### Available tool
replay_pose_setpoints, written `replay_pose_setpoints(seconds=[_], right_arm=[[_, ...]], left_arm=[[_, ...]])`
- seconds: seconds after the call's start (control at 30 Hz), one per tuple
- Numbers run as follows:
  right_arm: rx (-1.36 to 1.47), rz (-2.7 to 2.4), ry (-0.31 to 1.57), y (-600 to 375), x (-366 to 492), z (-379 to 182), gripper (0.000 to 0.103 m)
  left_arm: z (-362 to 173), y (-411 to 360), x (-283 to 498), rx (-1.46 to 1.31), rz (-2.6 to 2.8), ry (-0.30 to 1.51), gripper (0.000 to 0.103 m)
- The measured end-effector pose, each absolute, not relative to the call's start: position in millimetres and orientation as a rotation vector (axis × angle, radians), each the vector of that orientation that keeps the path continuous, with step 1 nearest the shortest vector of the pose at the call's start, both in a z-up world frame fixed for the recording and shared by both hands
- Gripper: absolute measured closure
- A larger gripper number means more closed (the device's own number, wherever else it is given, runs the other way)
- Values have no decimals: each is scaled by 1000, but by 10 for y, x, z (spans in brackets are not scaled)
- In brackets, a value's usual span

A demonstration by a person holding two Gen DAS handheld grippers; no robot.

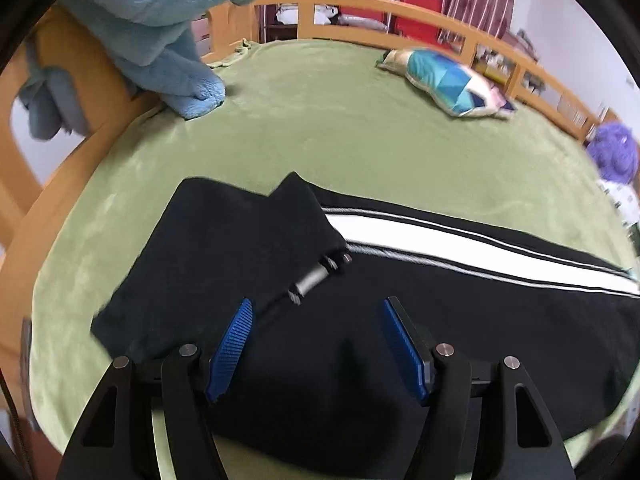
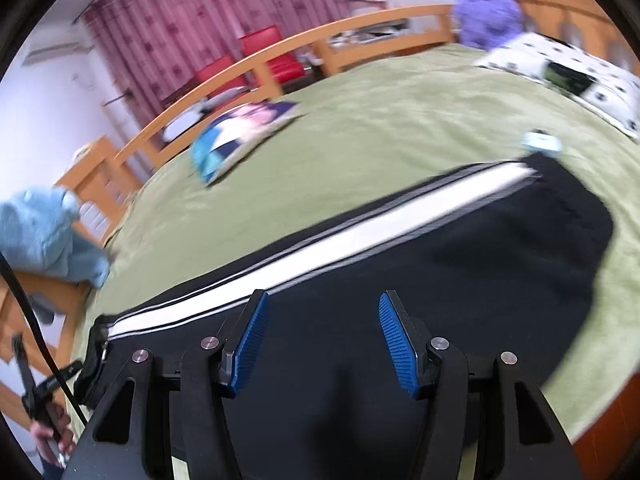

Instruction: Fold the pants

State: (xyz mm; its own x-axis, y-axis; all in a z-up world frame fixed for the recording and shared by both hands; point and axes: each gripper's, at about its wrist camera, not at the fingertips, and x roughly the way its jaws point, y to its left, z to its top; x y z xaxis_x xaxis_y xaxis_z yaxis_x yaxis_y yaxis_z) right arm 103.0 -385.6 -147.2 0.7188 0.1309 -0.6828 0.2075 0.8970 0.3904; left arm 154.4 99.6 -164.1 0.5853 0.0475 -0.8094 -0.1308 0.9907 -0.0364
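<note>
Black pants (image 1: 360, 344) with a white side stripe (image 1: 460, 248) lie flat across the green bedspread. One end is folded over at the left (image 1: 224, 248), and a small metal cord end (image 1: 312, 280) shows at the fold. My left gripper (image 1: 316, 308) hovers open over the black cloth, with nothing pinched between its blue pads (image 1: 232, 344). In the right wrist view the pants (image 2: 460, 280) and their stripe (image 2: 360, 232) run up to the right. My right gripper (image 2: 324, 300) is open above them and holds nothing.
A wooden rail (image 1: 360, 4) rings the bed. A light blue plush blanket (image 1: 160, 40) hangs over its left corner. On the spread lie a colourful cushion (image 1: 444, 80), a purple plush toy (image 2: 488, 12), a white patterned pillow (image 2: 580, 72) and a small pale blue object (image 2: 542, 144).
</note>
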Motion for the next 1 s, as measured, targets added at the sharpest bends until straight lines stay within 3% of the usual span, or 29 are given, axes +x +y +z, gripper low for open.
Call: replay_pose_setpoints(seconds=[0.17,0.2,0.23,0.33,0.37,0.57,0.67,0.73,0.83,1.0], right_arm=[[336,16,850,-3337,1311,-1638,47],[296,18,863,-3272,1322,-1674,47],[265,9,874,-3237,1335,-1710,47],[234,-31,895,-3281,1307,-1776,47],[245,-45,897,-3326,1307,-1791,47],[350,-68,915,-3495,1370,-1858,47],[342,-75,910,-3474,1368,-1860,47],[344,-74,904,-3470,1351,-1851,47],[351,-75,897,-3463,1344,-1839,47],[363,-61,866,-3434,1274,-1789,47]], left_arm=[[-1982,868,2001,25,225,998,38],[-2116,815,2107,77,245,1034,44],[-2200,795,2176,125,277,1037,64],[-2061,1022,2245,102,314,952,88],[-1993,1129,2281,98,344,930,91],[-1710,1938,2593,-113,382,973,91],[-1567,1966,2573,-90,380,970,79],[-1468,1970,2487,-72,403,936,62],[-1303,1999,2339,-58,428,893,52],[-1265,2013,2073,-101,347,916,52]])
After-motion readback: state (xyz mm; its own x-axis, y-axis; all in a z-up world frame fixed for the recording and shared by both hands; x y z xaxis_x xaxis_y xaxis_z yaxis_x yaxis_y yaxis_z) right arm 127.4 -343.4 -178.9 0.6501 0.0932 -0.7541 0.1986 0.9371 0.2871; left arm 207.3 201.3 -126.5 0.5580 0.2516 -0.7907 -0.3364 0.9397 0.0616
